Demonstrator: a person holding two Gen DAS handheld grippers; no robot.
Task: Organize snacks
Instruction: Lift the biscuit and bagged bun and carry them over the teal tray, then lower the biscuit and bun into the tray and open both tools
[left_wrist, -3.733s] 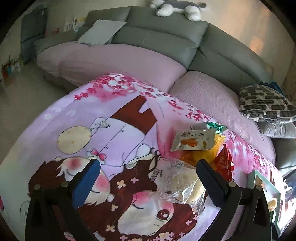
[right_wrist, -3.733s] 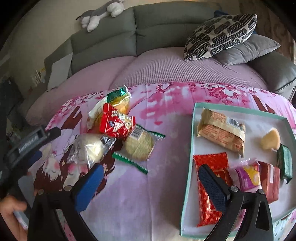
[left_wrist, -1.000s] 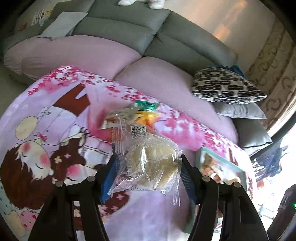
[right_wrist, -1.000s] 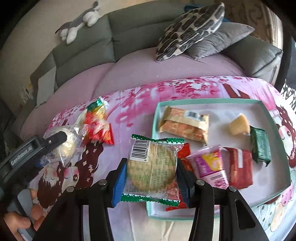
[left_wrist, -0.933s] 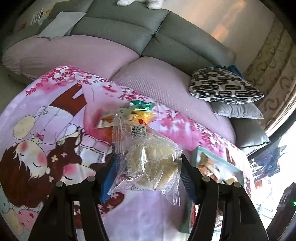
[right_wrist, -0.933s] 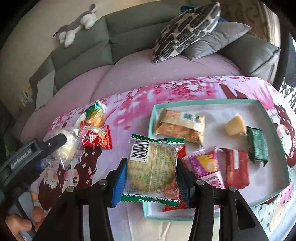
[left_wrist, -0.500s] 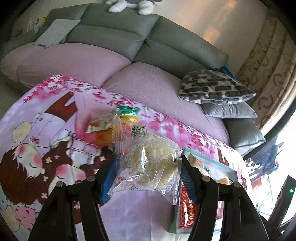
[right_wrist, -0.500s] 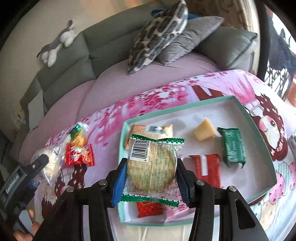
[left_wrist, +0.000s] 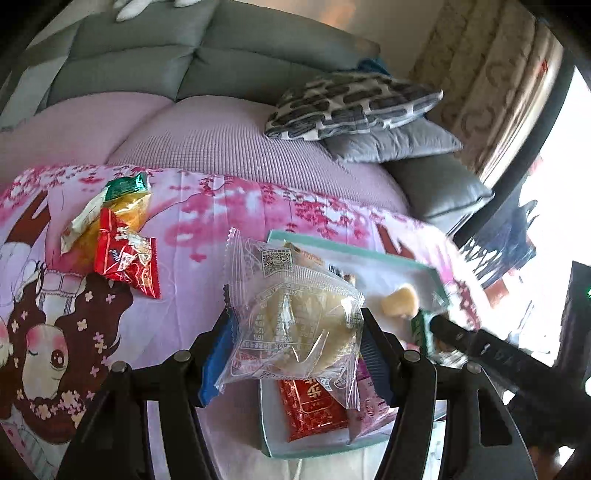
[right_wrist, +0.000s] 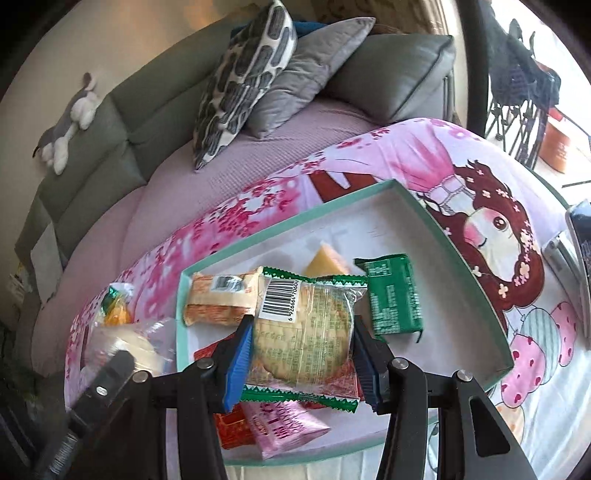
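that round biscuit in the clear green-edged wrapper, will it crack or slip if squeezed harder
Probably brittle: the round biscuit in its clear green-edged wrapper looks thin and flat. The glossy film may slide, though the right tongs hold it level across its width.

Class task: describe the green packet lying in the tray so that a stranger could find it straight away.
Start at the shallow white tray with the teal rim on the pink cartoon cloth. Toward its right side, beside a pale yellow wedge, lies the dark green rectangular foil packet: the only all-green wrapper lying there.

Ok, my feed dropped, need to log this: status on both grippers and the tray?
Left gripper shut on clear-wrapped bun. Right gripper shut on round cracker pack, above teal tray. Tray part filled, far end bare. Nothing blocking.
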